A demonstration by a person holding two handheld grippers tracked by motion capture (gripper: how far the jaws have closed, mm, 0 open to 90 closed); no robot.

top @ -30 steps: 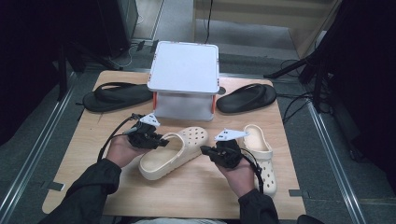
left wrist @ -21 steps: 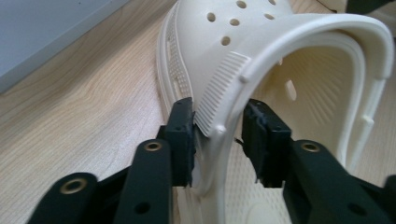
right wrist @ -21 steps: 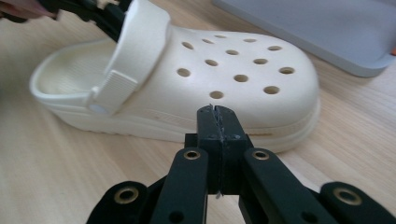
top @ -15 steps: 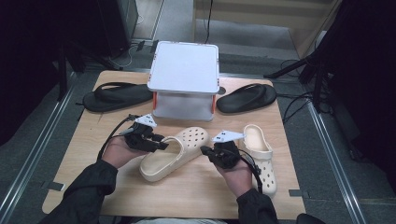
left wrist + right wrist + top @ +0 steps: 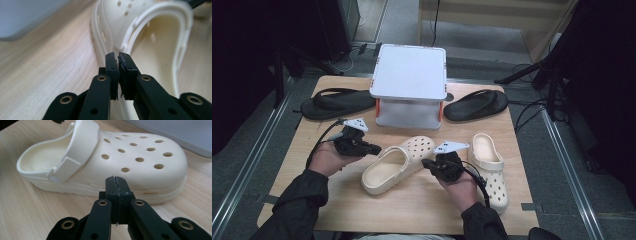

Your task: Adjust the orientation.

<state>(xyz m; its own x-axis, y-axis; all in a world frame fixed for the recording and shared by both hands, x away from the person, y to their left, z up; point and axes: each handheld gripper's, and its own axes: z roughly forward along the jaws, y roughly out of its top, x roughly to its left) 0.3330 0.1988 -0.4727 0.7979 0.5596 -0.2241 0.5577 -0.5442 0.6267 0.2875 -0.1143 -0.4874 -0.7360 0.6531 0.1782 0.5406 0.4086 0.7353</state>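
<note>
Both claws sat clenched, empty: left gripper (image 5: 373,148) just snapped closed beside the cream perforated rubber clog (image 5: 398,163), right gripper (image 5: 428,163) opposite.

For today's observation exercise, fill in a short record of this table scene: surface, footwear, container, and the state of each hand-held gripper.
surface: wooden table
near footwear: cream clog lying at an angle in the middle; second cream clog to its right
far footwear: black sandal left of the box, black sandal right of it
container: white lidded box at the far middle
left hand-held gripper: jaws have just been closing, nothing between them, beside the middle clog's rim
right hand-held gripper: shut, empty, pointing at that clog's side
</note>
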